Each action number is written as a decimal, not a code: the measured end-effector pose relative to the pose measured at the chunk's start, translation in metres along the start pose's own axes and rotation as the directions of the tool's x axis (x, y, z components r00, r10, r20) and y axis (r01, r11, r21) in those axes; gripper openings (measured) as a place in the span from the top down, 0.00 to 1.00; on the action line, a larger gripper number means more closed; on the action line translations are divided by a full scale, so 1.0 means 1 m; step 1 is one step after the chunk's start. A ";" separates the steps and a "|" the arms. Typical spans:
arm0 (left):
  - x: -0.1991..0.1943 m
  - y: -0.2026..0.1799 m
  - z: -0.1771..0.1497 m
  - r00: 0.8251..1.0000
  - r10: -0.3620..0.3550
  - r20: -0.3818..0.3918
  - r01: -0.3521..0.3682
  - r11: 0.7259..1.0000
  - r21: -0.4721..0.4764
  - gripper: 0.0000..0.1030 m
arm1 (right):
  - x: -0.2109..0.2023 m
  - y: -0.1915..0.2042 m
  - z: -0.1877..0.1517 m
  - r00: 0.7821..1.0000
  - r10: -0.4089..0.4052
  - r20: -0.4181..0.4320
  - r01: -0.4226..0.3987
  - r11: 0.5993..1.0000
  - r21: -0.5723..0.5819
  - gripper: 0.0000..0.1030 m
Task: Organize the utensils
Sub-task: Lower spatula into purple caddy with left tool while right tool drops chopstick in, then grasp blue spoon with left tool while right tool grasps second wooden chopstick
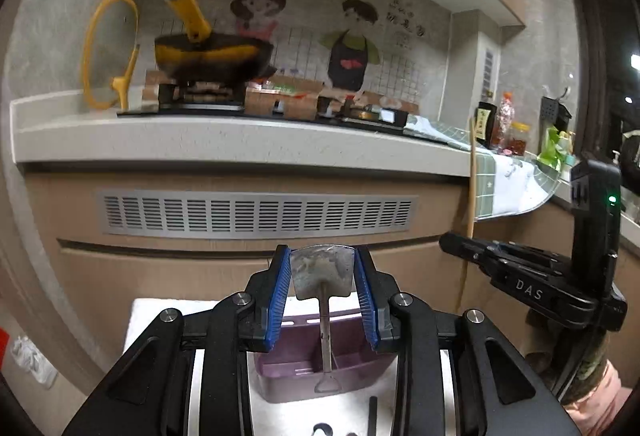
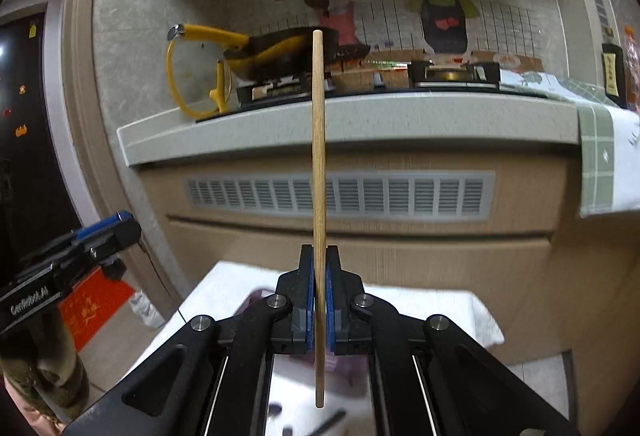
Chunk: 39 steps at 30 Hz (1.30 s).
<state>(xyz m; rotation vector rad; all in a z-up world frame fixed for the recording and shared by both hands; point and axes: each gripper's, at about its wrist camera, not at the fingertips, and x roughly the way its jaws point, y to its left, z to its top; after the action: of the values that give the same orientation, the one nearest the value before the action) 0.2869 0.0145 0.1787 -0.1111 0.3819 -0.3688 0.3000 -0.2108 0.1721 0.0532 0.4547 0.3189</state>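
Observation:
In the left wrist view my left gripper (image 1: 322, 268) is shut on the flat blade of a metal spatula (image 1: 322, 270). Its thin handle hangs down over a purple plastic tray (image 1: 280, 384) on the white-covered table (image 1: 160, 312). At the right edge of that view is my right gripper (image 1: 472, 250), gripping a wooden chopstick (image 1: 471, 196). In the right wrist view my right gripper (image 2: 319, 276) is shut on the wooden chopstick (image 2: 319, 156), which stands upright and reaches above and below the pads. My left gripper (image 2: 124, 224) shows at the left, and the purple tray (image 2: 256, 296) is mostly hidden behind the fingers.
Ahead is a kitchen counter (image 2: 360, 124) with a stove, a yellow-handled wok (image 2: 280, 52) and a yellow-rimmed lid (image 2: 192, 76). Below it is a cabinet with a vent grille (image 2: 340, 192). A green checked cloth (image 2: 600, 156) hangs at the right. Dark utensils (image 2: 332, 422) lie on the table.

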 end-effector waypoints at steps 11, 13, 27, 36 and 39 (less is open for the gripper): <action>0.081 0.017 -0.021 0.999 0.003 -0.037 -0.004 1.000 -0.018 0.68 | 0.090 -0.018 -0.042 0.997 -0.028 -0.077 0.031 0.999 0.031 0.95; 0.093 0.017 -0.026 0.999 -0.002 -0.053 0.001 1.000 -0.014 0.68 | 0.100 -0.021 -0.052 0.996 -0.045 -0.081 0.047 0.999 0.023 0.95; 0.132 0.023 -0.076 0.977 -0.005 -0.213 -0.001 1.000 -0.031 0.48 | 0.114 -0.018 -0.105 0.978 -0.091 -0.187 0.080 0.995 -0.065 0.67; 0.075 0.024 -0.117 0.959 0.007 -0.284 -0.020 0.999 -0.042 0.37 | 0.051 -0.008 -0.125 0.965 -0.180 -0.188 0.158 0.979 -0.126 0.18; 0.058 0.023 -0.145 0.938 0.010 -0.346 -0.021 0.999 -0.028 0.37 | 0.033 0.000 -0.144 0.956 -0.189 -0.226 0.152 0.973 -0.172 0.15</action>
<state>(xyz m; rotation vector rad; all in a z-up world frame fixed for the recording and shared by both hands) 0.2885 0.0091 0.0213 -0.0727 0.7373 -0.3675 0.2643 -0.2029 0.0286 -0.1767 0.6706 0.1893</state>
